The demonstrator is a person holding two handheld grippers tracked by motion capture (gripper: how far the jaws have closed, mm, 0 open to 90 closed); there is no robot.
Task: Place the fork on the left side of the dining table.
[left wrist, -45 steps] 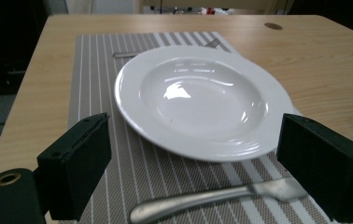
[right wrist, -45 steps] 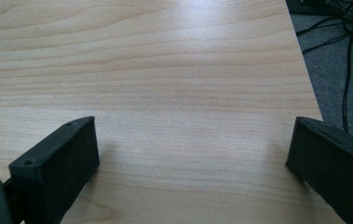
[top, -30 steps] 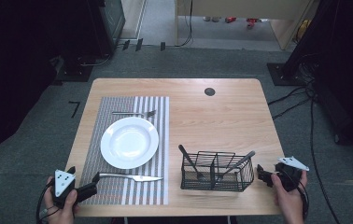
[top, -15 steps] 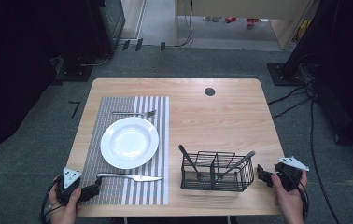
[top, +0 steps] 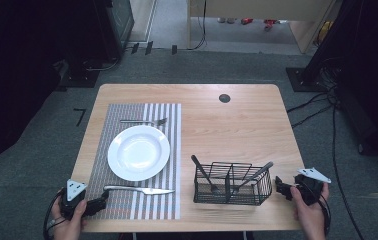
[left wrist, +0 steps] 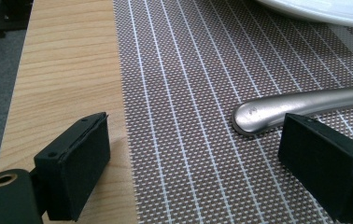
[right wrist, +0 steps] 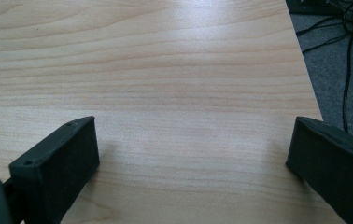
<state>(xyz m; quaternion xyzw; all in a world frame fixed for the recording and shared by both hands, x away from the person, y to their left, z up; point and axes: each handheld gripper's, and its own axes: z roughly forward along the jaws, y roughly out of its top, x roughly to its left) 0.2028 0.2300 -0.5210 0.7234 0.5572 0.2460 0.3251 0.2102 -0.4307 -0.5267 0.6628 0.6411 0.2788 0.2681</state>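
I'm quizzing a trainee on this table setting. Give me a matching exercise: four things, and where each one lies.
Things:
1. knife
2. fork
3. plate
4. wire basket

Places:
A. far edge of the placemat
B. bare wood, right of the placemat
C. near edge of the placemat, by the left gripper
D. middle of the placemat

Pairs: 1-C, 2-A, 3-D, 4-B

Knife [left wrist: 305,105] handle runs off the right edge in the left gripper view, blade end out of frame, and the plate [left wrist: 324,9] is cut to a sliver of rim at the top. In the high view, the utensils in the wire basket [top: 232,184] are too small to identify, their lower ends hidden behind the mesh.
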